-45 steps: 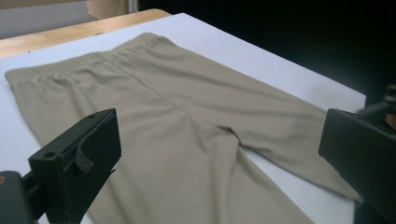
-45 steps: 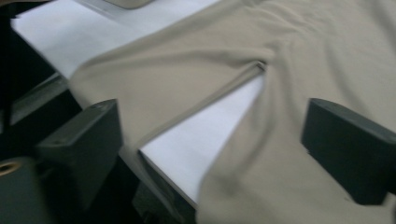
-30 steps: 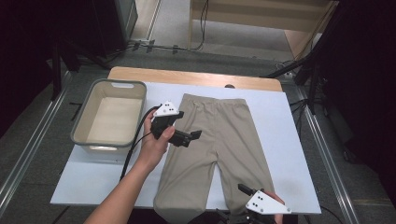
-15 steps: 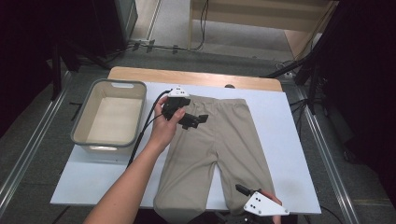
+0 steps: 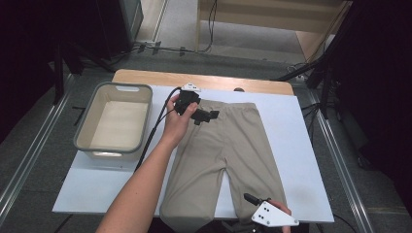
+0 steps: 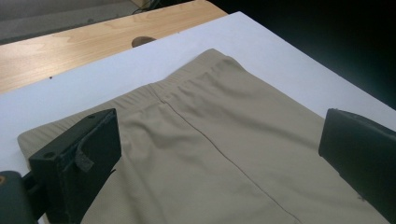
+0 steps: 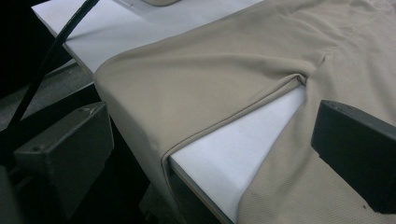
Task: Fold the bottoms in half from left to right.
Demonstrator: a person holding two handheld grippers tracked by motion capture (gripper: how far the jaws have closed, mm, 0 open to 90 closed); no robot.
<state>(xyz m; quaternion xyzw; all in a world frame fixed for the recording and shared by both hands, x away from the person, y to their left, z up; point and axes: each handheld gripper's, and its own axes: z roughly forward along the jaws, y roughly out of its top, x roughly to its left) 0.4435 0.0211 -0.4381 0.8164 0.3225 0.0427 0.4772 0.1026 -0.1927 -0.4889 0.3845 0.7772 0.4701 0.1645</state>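
Shorts: 1 pair, 2 legs; 2 grippers, 1 tub.

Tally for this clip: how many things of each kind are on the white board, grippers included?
Trousers: 1
Bin: 1
Grippers: 2, left gripper and right gripper, both with jaws open
Total: 4
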